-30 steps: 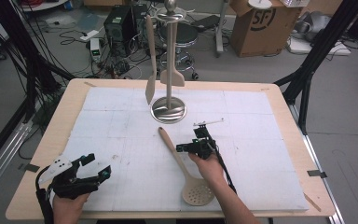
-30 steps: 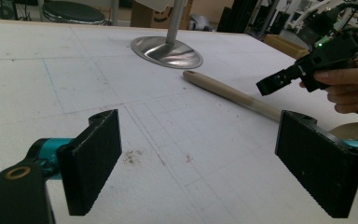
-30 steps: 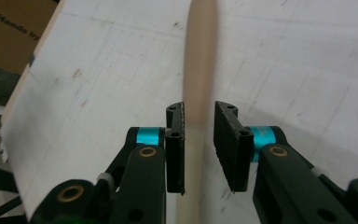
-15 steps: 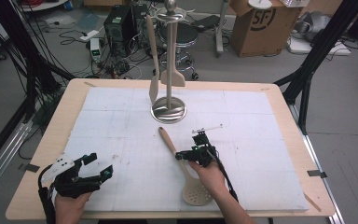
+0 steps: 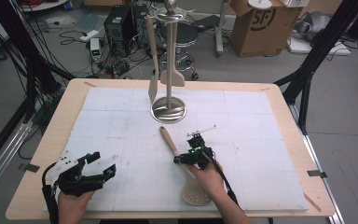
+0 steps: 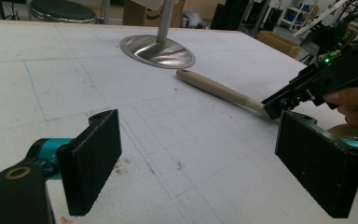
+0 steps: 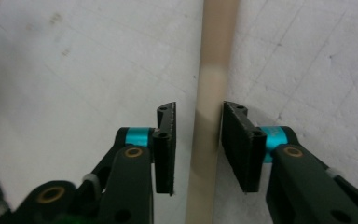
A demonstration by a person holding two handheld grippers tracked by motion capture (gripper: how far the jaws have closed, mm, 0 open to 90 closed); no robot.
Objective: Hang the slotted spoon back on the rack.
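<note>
My right gripper (image 5: 182, 157) straddles the handle of the wooden skimmer (image 7: 209, 116), which lies flat on the bench (image 5: 261, 135) just in front of the utensil stand (image 5: 168, 111); its jaws have just been opening and sit slightly off the handle, gap both sides, so nothing is gripped. Risk: if I lift now the skimmer stays down or rolls away, and a jaw could nudge it. Left gripper (image 5: 103, 164) idles wide open and empty at the near left

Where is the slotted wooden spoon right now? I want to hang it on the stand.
In the high view the slotted wooden spoon lies flat on the white mat, right of centre, its handle tip toward the stand's base, its handle between the right gripper's open fingers.
</note>
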